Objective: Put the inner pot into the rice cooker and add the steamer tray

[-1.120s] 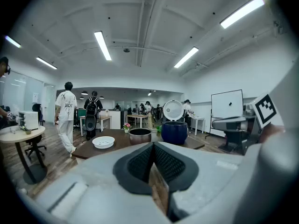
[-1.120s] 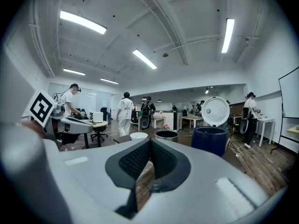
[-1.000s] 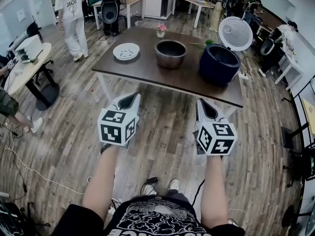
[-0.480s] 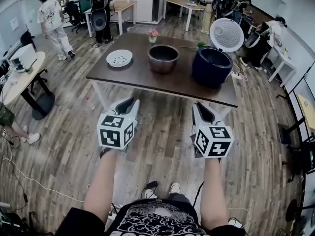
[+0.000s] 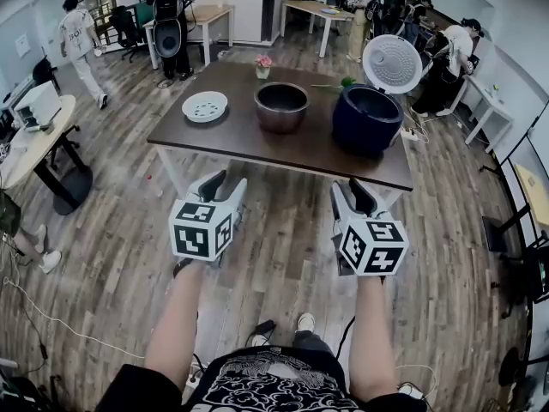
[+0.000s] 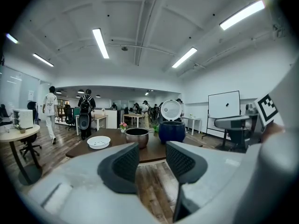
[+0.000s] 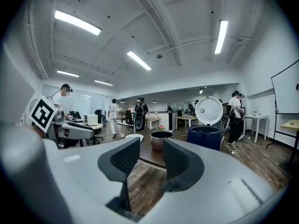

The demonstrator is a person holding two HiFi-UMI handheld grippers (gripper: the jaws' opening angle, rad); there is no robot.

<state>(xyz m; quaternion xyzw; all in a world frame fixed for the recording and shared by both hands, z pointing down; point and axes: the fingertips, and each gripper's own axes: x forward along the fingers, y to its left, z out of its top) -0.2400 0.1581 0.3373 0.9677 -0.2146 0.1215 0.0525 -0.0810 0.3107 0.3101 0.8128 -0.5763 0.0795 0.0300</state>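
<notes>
Head view: left gripper and right gripper had just been opening, jaws partly apart and empty, short of the table; pot sat beside cooker, so I judged approach first, then grip opposite rims.

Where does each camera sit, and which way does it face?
Head view: on the person's head, looking steeply down at the dark brown table; shows forearms, left gripper, right gripper.
Left gripper view: on the left gripper, facing the table along its empty jaws, which have just been opening.
Right gripper view: same from the right gripper, jaws likewise.
Shared: white perforated steamer tray, grey metal inner pot, dark blue rice cooker.
</notes>
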